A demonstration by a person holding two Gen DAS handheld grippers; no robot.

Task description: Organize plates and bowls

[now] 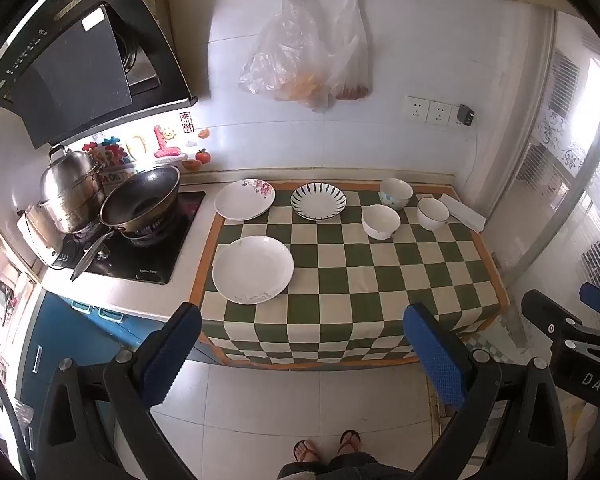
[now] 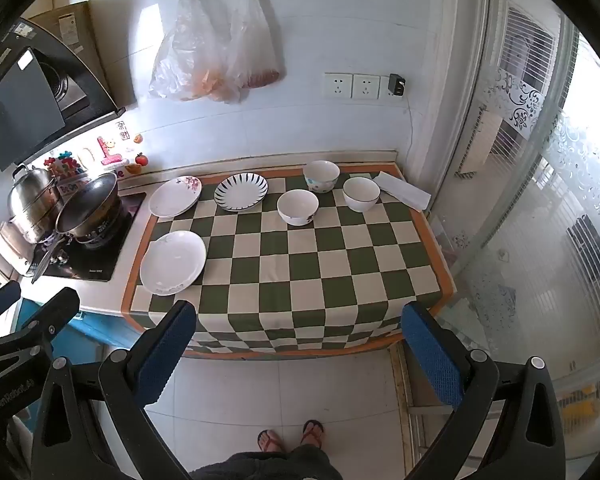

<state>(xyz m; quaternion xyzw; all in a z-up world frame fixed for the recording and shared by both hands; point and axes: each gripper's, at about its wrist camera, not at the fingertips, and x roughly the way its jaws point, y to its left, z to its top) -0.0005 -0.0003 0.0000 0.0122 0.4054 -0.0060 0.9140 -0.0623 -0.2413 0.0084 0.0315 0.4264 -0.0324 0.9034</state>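
Note:
On the green-and-white checked cloth (image 1: 420,264) (image 2: 340,264) lie three plates: a large white plate (image 1: 253,269) (image 2: 173,261) at the near left, a flowered plate (image 1: 244,199) (image 2: 175,196) at the far left, and a striped plate (image 1: 318,201) (image 2: 241,192) beside it. Three white bowls stand at the far right: one nearest (image 1: 381,221) (image 2: 298,207), one with dots at the back (image 1: 396,193) (image 2: 321,176), one rightmost (image 1: 433,213) (image 2: 361,194). My left gripper (image 1: 300,354) and right gripper (image 2: 298,354) are both open and empty, held back from the counter's front edge.
A wok (image 1: 142,200) (image 2: 88,206) and a steel pot (image 1: 72,190) (image 2: 32,200) sit on the stove at left. A folded white paper (image 1: 462,210) (image 2: 402,192) lies at the far right corner. Plastic bags (image 1: 312,60) hang on the wall. A glass door (image 2: 540,200) stands at right.

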